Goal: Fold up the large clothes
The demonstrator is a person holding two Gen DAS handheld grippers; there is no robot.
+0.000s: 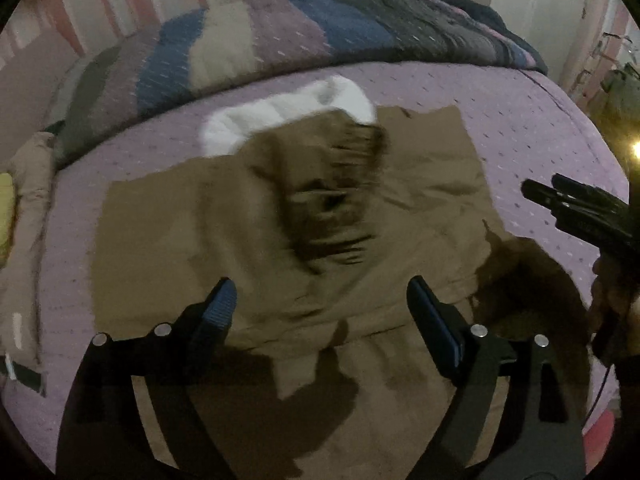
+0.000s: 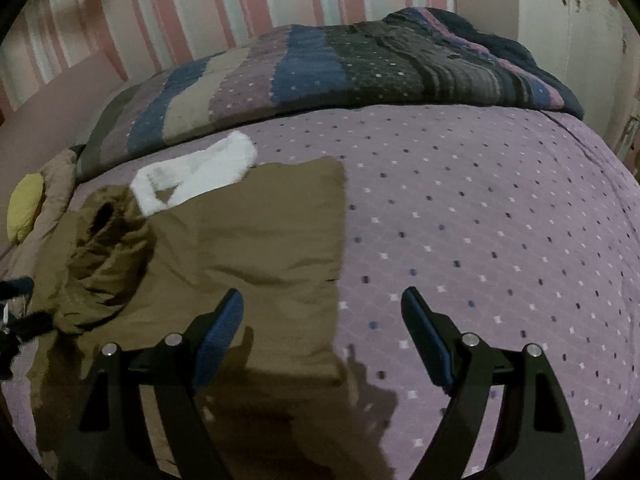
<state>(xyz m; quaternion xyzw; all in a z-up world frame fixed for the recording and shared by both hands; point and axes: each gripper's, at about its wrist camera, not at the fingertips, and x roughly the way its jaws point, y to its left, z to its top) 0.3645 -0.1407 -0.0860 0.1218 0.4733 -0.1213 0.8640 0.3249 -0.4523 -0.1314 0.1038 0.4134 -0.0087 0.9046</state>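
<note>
A large olive-brown garment (image 1: 192,224) lies spread on the purple bedspread (image 1: 520,120), with a bunched sleeve (image 1: 332,208) blurred on top of its middle. Its white fleecy collar (image 1: 288,112) lies at the far edge. My left gripper (image 1: 320,300) hovers over the garment's near part, open, with nothing between its blue pads. In the right wrist view the same garment (image 2: 260,240) fills the left half, its sleeve (image 2: 104,256) heaped at the left and the white collar (image 2: 196,172) beyond. My right gripper (image 2: 320,312) is open above the garment's right edge, holding nothing.
A striped, dotted quilt (image 2: 320,68) is piled along the bed's far side under a striped wall. A beige pillow with a yellow item (image 2: 24,204) sits at the left. The right gripper (image 1: 576,208) shows at the right edge of the left wrist view.
</note>
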